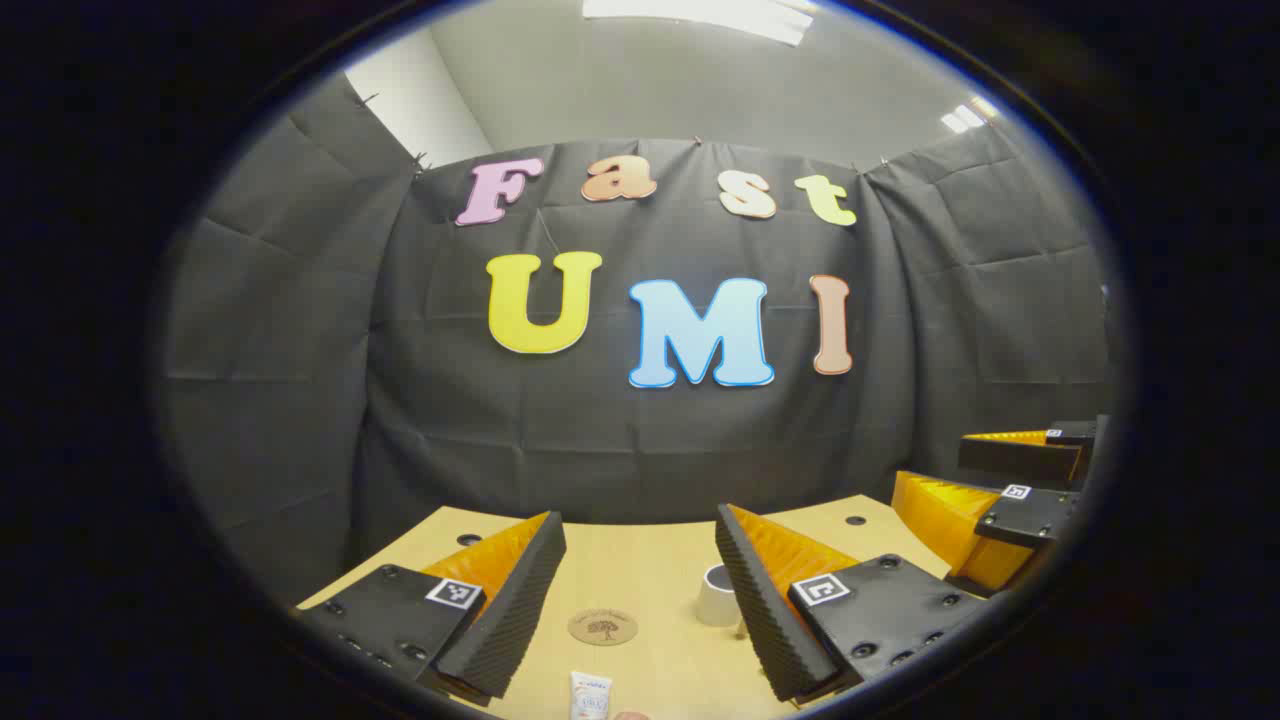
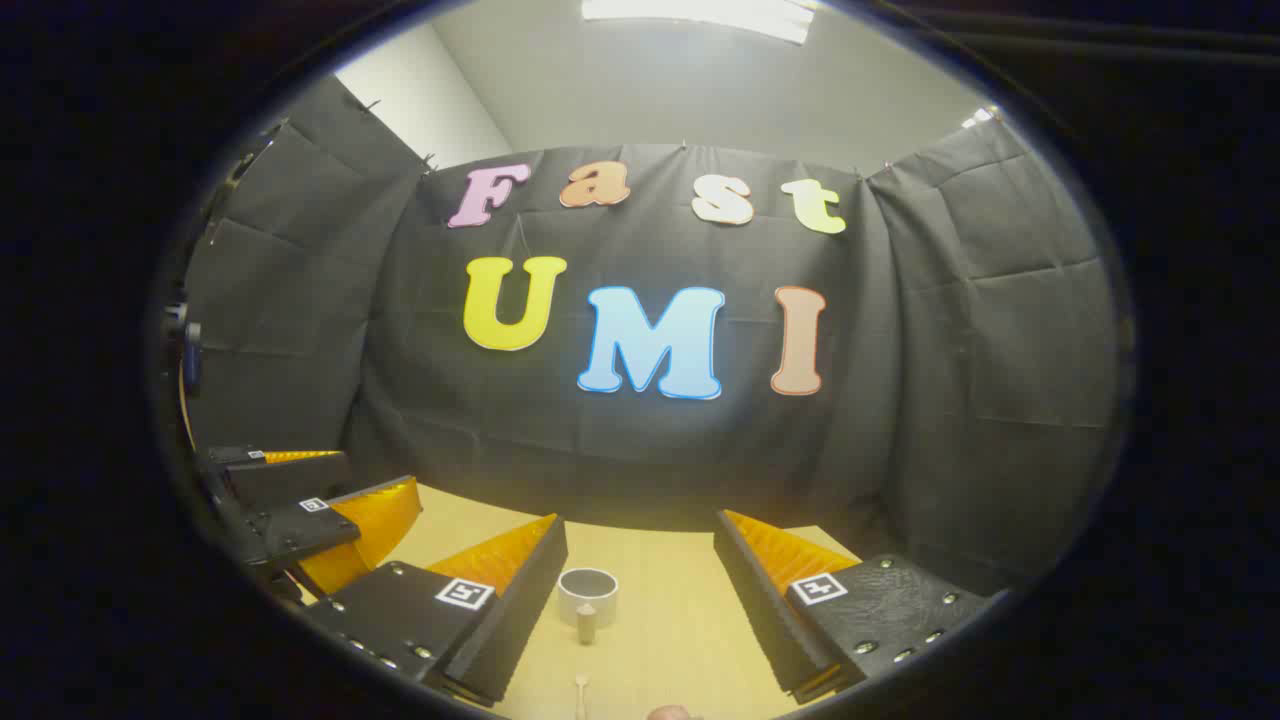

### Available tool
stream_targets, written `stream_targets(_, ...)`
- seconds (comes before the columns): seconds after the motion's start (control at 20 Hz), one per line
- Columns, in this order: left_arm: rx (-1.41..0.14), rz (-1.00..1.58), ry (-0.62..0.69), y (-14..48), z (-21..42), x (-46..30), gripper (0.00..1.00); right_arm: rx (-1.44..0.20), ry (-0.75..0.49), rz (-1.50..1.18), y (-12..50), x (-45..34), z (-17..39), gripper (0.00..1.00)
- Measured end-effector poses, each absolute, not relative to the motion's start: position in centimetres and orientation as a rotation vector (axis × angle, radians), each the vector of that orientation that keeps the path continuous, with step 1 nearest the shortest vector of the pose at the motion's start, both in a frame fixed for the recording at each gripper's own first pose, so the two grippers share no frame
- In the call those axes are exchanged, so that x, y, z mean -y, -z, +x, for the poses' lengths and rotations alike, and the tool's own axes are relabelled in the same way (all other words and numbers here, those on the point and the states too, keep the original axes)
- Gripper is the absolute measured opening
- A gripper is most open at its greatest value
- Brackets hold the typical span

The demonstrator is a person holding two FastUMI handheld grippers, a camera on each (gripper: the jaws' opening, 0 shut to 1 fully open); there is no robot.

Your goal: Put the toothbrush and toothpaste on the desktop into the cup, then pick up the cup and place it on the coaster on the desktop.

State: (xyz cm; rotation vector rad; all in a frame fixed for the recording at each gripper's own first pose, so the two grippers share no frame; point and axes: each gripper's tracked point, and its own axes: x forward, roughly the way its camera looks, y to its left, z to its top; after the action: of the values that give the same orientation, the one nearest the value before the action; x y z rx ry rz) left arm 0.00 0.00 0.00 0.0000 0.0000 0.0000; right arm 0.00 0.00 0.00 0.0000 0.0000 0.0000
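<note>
Cup (image 2: 587, 595) upright on desktop (image 2: 680, 620), coaster (image 1: 602, 627) beside toothpaste (image 1: 590, 697), left hand-held gripper (image 1: 640, 600) spread, right hand-held gripper (image 2: 640, 605) spread.

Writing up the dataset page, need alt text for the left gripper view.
The left gripper hangs open above a light wooden desktop, with a round coaster between its fingers, a white cup by one finger and the toothpaste at the bottom edge. The right gripper shows at the far right, before a black cloth wall.
</note>
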Motion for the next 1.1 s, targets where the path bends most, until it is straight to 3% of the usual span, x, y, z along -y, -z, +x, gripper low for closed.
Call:
stream_targets(0.15, 0.005, 0.005, -0.015, -0.2, 0.0, -0.3, 0.94, -0.001, -0.001, -0.003, 0.0, 0.1, -0.1, 0.92)
stream_targets(0.25, 0.014, 0.005, -0.021, -0.5, 0.0, -0.5, 0.99, -0.003, -0.004, 0.001, 0.1, 0.0, -0.1, 0.92)
stream_targets(0.85, 0.000, -0.002, -0.018, -0.1, 0.6, -0.7, 0.96, -0.034, -0.029, 0.016, 0.6, -0.8, 0.1, 0.92)
stream_targets(1.1, -0.128, -0.039, 0.013, 4.0, 1.4, -0.2, 0.96, -0.164, -0.013, 0.051, 3.5, -0.5, 0.6, 0.92)
